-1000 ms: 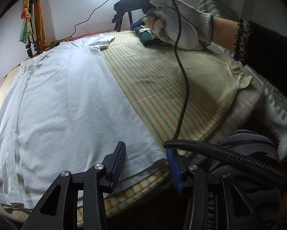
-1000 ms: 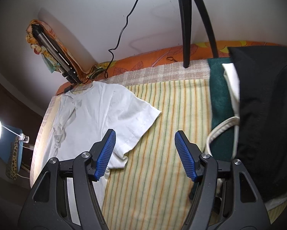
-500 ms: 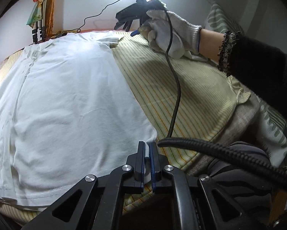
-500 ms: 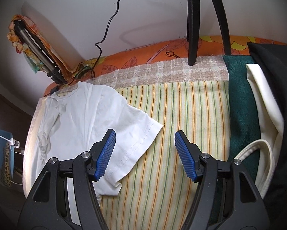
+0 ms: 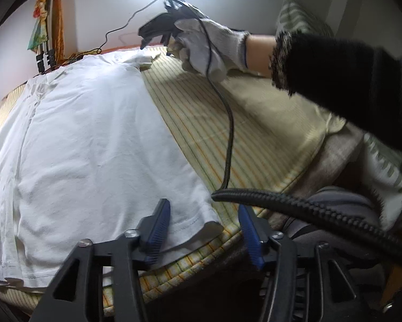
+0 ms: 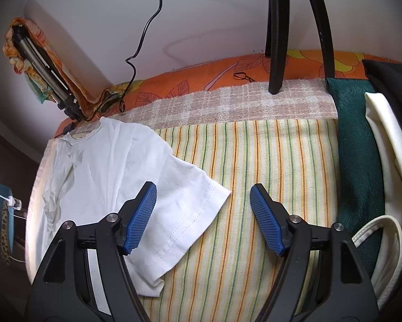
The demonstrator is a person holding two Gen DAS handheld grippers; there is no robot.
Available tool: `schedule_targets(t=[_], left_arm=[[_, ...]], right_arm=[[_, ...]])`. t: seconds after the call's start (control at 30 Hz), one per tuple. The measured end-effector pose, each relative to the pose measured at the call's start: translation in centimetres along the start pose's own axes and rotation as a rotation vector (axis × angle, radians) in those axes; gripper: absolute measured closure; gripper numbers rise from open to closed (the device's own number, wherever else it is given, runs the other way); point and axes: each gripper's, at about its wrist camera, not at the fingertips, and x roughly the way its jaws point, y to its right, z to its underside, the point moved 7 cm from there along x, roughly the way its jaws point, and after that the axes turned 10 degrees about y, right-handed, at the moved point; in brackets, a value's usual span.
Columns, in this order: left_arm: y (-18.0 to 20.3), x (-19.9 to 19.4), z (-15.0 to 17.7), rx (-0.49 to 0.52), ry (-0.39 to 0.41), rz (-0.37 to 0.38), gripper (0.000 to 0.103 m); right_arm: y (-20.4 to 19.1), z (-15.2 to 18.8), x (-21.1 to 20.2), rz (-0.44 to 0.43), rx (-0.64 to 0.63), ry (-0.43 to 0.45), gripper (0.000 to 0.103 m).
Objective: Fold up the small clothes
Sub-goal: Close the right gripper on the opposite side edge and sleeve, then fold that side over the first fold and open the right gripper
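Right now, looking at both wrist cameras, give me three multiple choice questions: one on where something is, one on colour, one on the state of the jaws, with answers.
1. Where does the white T-shirt lie on the striped cloth, seen from the right wrist?
A. On its left part
B. On its right edge
C. Hanging off the wall

2. What colour is the folded fabric beside the striped cloth's right edge?
A. Red
B. Dark green
C. Pink

3. How do the jaws of the left gripper stand?
A. Shut on the hem
B. Shut on a cable
C. Open, either side of the shirt's hem corner

Answers: 1 A, the shirt covers the cloth's left part, its sleeve reaching toward the middle. 2 B, the strip by the cream fabric is dark green. 3 C, the blue pads stand apart with the corner between them.
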Motion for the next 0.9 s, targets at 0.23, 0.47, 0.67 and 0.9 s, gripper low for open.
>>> schedule_targets(t=[0.23,0.47,0.67,0.9], left_arm=[[-0.8,0.8,-0.5,0.032,0.04,-0.046,0.091],[-1.5,-0.5,-1.3,-0.093,0.067,0.035,0.1],[-2.8,-2.7,-2.2,-0.179,0.124,0.074,0.1],[-5.1,-4.6,-2.4,-0.261,0.164,0.1,0.1]], right_arm=[[-2.6,0.7,0.9,0.062,-0.184,0.004,0.044],[-4.3,0.1,0.9,0.032,-0.187,-0.018,0.094],[-5.0,-1.9,-0.4,0.015,-0.075,0.001,0.095],[-7.8,-2.9,-1.2,0.1,-0.096,-0.007,0.095]])
